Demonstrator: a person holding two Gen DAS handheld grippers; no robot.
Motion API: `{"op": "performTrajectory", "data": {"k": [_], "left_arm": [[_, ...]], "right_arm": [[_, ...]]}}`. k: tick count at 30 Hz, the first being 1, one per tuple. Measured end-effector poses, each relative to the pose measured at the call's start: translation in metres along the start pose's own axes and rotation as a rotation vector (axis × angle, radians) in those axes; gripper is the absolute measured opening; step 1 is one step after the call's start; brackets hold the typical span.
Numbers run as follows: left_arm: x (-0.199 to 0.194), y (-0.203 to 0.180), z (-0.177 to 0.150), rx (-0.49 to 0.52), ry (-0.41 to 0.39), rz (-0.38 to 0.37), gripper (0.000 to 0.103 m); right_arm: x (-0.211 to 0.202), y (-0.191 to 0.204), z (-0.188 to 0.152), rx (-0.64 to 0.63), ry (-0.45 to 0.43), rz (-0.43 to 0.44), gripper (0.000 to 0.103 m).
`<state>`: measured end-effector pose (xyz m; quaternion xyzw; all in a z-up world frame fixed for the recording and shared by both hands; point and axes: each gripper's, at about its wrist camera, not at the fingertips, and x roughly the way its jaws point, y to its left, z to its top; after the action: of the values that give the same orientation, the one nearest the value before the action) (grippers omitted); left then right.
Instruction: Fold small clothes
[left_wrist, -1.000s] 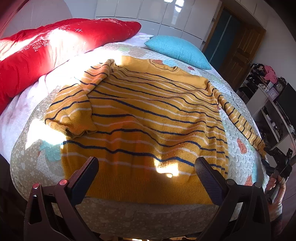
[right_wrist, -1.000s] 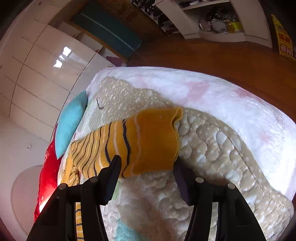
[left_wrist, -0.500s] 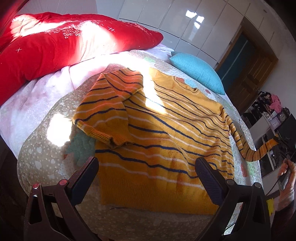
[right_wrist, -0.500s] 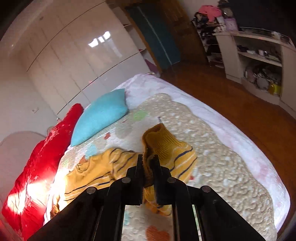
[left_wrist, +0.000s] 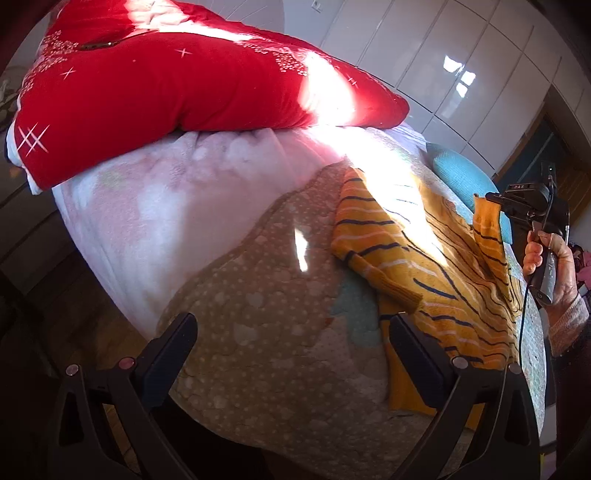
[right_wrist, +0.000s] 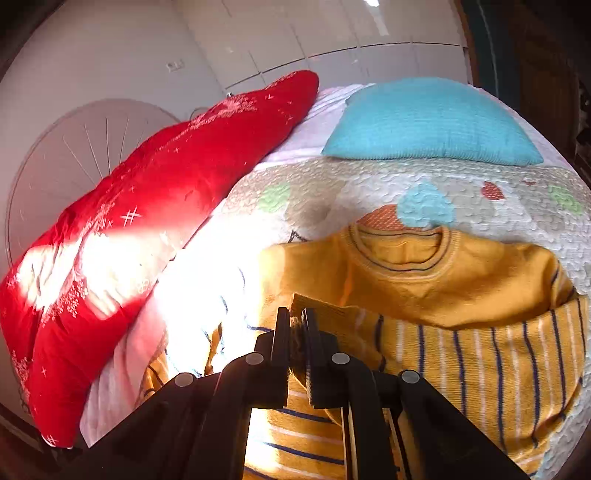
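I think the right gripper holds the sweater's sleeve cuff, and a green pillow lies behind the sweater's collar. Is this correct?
Not quite: the pillow is blue, not green, as the right wrist view shows. The rest holds: the right gripper is shut on the yellow striped sweater's sleeve cuff.

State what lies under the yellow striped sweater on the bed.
The sweater lies on a quilt with coloured patches, whose bare parts show around it. The quilt beneath the sweater is covered. Its cuff is clamped in the right gripper.
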<state>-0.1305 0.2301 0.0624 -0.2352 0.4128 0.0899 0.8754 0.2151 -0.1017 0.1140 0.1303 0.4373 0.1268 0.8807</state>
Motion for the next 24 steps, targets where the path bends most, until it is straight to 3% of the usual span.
{"op": "performTrajectory", "data": {"k": [6, 9, 11, 13, 14, 15, 17, 18, 23, 24], "left_arm": [[0.0, 0.026, -0.002, -0.06, -0.001, 0.013, 0.103], [-0.002, 0.03, -0.003, -0.068, -0.009, 0.008, 0.103], [-0.003, 0.033, -0.003, -0.073, -0.017, 0.002, 0.103], [-0.006, 0.034, -0.005, -0.073, -0.021, 0.004, 0.103], [-0.006, 0.035, -0.006, -0.074, -0.021, 0.004, 0.103], [-0.006, 0.035, -0.007, -0.075, -0.018, 0.003, 0.103], [-0.002, 0.035, -0.009, -0.079, -0.009, -0.004, 0.103], [0.0, 0.034, -0.01, -0.081, -0.003, -0.009, 0.103], [0.001, 0.021, -0.017, -0.057, 0.018, -0.044, 0.103], [-0.002, 0.017, -0.018, -0.043, 0.013, -0.042, 0.103]], "right_arm": [[0.079, 0.035, -0.02, -0.049, 0.131, 0.0, 0.005], [0.094, 0.049, -0.028, -0.077, 0.179, 0.036, 0.005], [0.083, 0.051, -0.028, -0.099, 0.155, 0.039, 0.005], [0.071, 0.048, -0.028, -0.139, 0.144, -0.009, 0.011], [0.066, 0.045, -0.029, -0.168, 0.143, -0.049, 0.021], [0.062, 0.041, -0.031, -0.199, 0.147, -0.082, 0.038], [0.057, 0.031, -0.038, -0.248, 0.17, -0.117, 0.055], [0.056, 0.026, -0.044, -0.263, 0.185, -0.128, 0.057], [0.078, 0.003, -0.062, -0.269, 0.236, -0.175, 0.056], [0.082, 0.001, -0.064, -0.274, 0.225, -0.196, 0.038]]}}
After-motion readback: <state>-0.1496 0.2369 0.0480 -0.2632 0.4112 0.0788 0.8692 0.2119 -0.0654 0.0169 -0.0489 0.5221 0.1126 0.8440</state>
